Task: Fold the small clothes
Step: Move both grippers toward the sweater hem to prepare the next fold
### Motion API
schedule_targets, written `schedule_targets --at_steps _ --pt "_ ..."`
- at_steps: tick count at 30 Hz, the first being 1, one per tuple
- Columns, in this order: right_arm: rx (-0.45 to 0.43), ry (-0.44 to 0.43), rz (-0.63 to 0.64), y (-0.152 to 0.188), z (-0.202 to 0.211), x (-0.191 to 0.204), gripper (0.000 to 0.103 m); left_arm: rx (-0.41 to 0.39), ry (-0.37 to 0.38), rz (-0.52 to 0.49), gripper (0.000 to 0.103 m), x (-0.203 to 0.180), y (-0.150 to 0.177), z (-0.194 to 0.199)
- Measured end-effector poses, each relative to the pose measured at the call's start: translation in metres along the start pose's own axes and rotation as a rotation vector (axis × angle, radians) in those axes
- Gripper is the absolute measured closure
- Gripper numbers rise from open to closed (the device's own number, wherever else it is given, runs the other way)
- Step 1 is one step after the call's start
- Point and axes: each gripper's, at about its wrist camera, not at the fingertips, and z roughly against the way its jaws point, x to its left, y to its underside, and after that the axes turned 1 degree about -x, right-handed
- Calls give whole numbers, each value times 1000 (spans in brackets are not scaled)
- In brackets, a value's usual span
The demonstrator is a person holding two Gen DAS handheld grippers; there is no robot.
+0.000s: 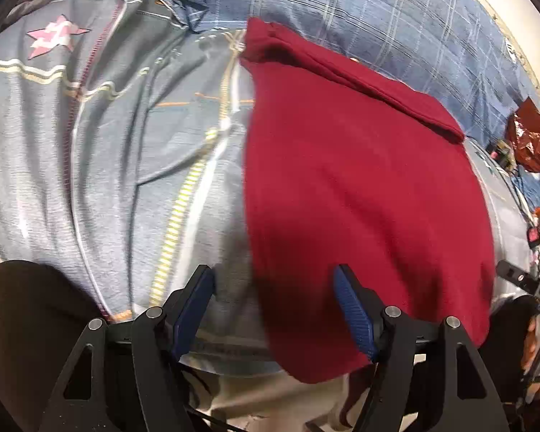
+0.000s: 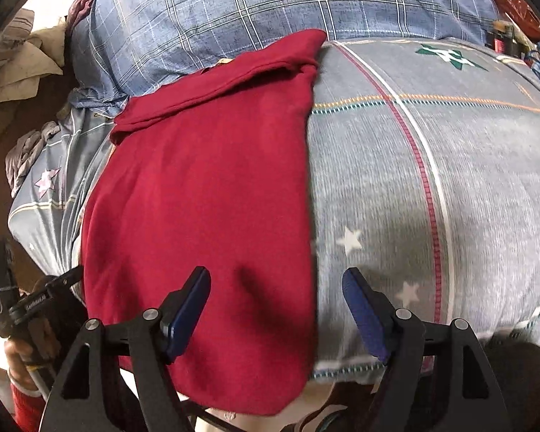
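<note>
The red garment [image 1: 360,187] lies flat on the bed [image 2: 432,180], its long axis running straight away from both grippers, near end hanging over the bed edge. The left hand-held gripper [image 1: 274,309] straddles its left edge, the right hand-held gripper [image 2: 276,311] its right edge. Both are wide open, gripping nothing.

Black left gripper [image 1: 273,309] arms, blue ribbed pads, silver screws.

A home bedroom; a star-print bedsheet [image 2: 468,180] and a plaid pillow [image 2: 288,3] cover the bed.
</note>
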Motion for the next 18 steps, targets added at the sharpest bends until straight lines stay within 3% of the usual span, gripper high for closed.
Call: schedule_targets --at_steps 4,10,13,14,15,16,18 --pt "25 -16 -1 8 1 -4 26 24 32 -10 35 -5 -4 -8" --pt "58 -67 59 24 2 -1 27 19 -13 -69 36 -19 -3 -17" --pt "67 -57 86 29 0 1 35 6 -15 -75 40 -25 -4 -18" --pt "67 -54 89 29 -1 0 36 -4 -16 -82 58 -26 -4 -19" --pt "66 -56 86 28 -1 0 36 -12 -27 -90 85 -26 -5 -20" --pt "58 -61 82 27 0 -1 35 -13 -39 -93 89 -26 -7 -21" --pt "50 -65 80 26 0 -2 35 14 8 -80 94 -21 -8 -18"
